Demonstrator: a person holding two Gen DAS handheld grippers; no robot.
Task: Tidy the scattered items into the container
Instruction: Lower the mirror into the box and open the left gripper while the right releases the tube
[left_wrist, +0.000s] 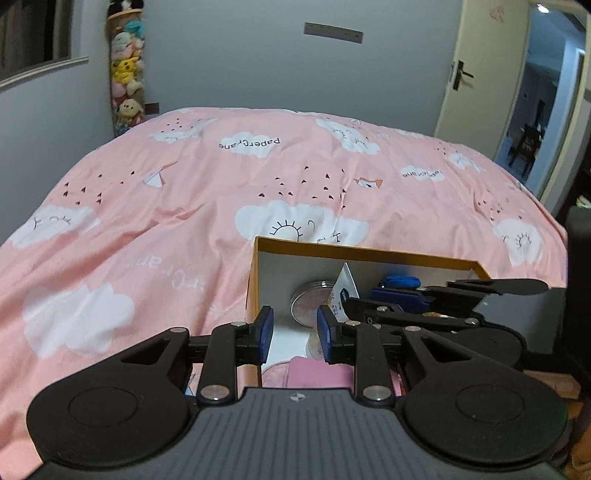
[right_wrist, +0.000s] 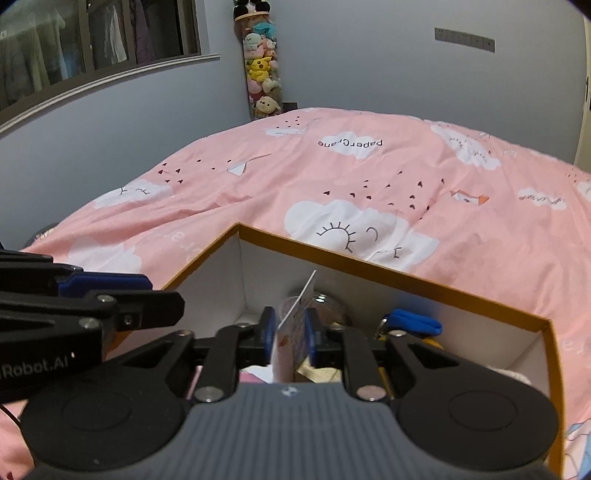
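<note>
Orange-rimmed box (right_wrist: 388, 266) sits on the pink quilt (left_wrist: 184, 206), white inside, w/ items already in it — a round tin (left_wrist: 308, 301), a blue thing (right_wrist: 413, 323), a pink item (left_wrist: 317, 373). Left gripper (left_wrist: 295, 332) over the box's left edge, fingers slightly apart, nothing between. Right gripper (right_wrist: 290, 334) inside the box; a white sachet (right_wrist: 295, 325) stands between its pads — pads parted, can't tell if they touch it.
</note>
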